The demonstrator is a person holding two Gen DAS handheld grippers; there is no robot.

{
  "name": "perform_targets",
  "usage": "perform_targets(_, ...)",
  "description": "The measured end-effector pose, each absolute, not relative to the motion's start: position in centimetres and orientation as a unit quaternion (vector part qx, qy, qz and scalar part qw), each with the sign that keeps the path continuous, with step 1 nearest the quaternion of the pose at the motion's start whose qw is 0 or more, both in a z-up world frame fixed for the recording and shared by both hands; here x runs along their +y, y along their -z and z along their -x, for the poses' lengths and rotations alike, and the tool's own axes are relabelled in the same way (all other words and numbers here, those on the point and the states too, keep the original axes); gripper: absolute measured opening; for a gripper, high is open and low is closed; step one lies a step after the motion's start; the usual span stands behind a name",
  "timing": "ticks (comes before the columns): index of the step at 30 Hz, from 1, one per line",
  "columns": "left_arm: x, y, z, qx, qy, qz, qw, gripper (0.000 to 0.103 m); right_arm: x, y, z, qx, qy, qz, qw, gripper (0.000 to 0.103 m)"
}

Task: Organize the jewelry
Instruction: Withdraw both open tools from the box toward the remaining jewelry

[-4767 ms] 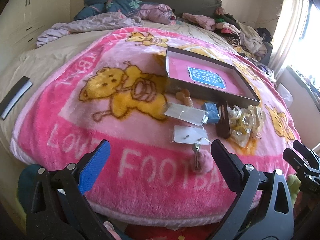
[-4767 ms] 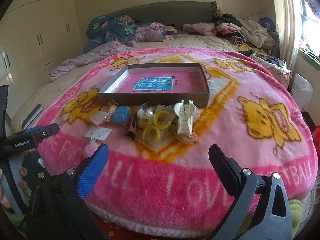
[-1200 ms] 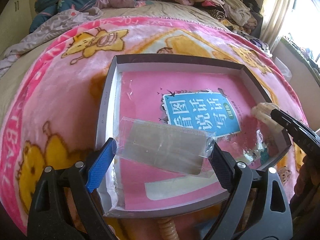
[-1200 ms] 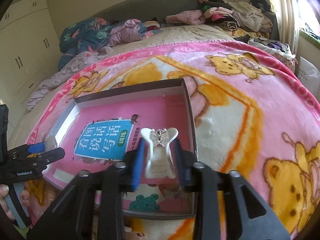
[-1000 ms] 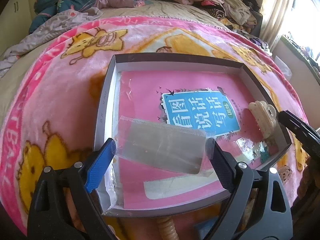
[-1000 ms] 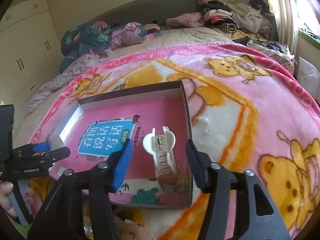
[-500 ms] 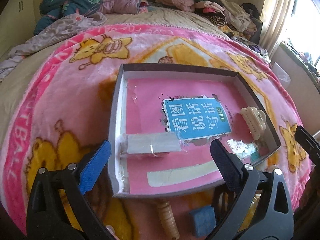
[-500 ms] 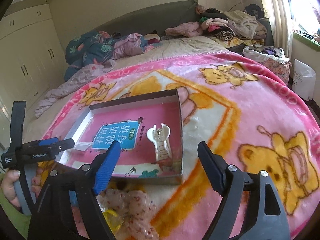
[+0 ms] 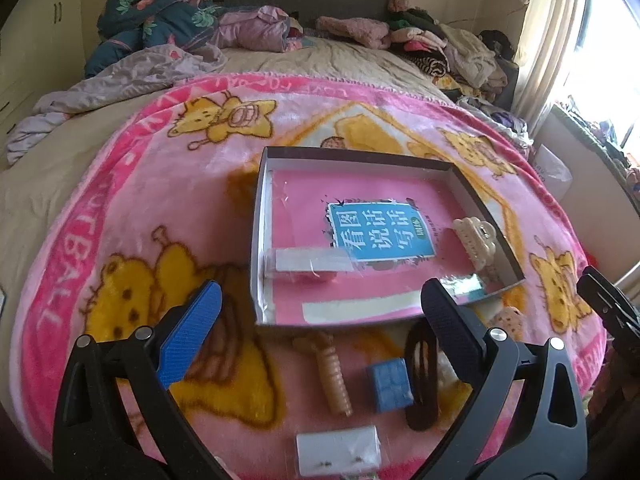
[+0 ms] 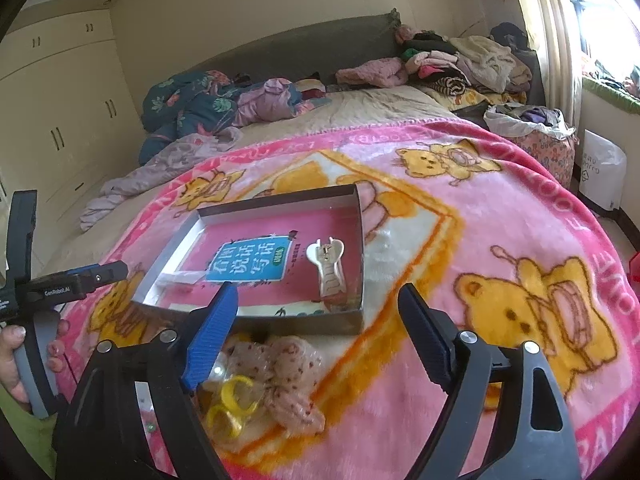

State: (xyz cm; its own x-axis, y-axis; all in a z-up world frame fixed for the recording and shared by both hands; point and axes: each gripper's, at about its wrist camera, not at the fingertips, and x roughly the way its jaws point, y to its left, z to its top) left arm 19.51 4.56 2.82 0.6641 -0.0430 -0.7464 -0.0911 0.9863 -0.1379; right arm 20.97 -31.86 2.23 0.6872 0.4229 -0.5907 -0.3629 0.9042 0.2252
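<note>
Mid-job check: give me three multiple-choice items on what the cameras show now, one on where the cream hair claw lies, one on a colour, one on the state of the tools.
1. Where is the cream hair claw?
A. Inside the box, by its right wall
B. On the blanket in front of the box
C. Between the right tool's pads

2. What colour is the small cube lying in front of the box?
A. Yellow
B. Blue
C. Green

3. How do the left tool and the right tool stand?
A. Both shut on items
B. Left open, right shut on the claw
C. Both open, nothing between the pads

Answers:
1 A, the claw lies on the pink floor of the box near that wall.
2 B, the cube is plainly blue on the pink blanket.
3 C, both pairs of pads stand wide apart and empty; the right tool's have just been opening.
</note>
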Motion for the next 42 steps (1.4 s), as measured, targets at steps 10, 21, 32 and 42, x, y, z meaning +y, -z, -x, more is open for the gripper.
perform_targets(10, 4.4, -3.4, -15.6, 0.397, -0.011, 0.09, 0.913, 0.093, -31.6, -2.8, -17.2, 0.328, -0.23, -0.028, 0.916, 0.082)
perform_targets(21, 4.1, -2.5, -12.3, 0.402, -0.011, 0.084, 0.912, 0.093, -31.0, -1.8, -14.3, 0.339, -0.242, -0.018, 0.909, 0.082)
perform_targets(32, 3.9, -1.3, -9.5, 0.413, -0.012, 0.084, 0.907, 0.093, -30.0, -0.8, -12.6, 0.351, -0.258, -0.009, 0.9, 0.082)
perform_targets(42, 3.2, 1.5, -7.1, 0.437, 0.003, 0.087, 0.895, 0.093, -29.4, 0.7, -12.1, 0.372, -0.269, -0.014, 0.888, 0.082)
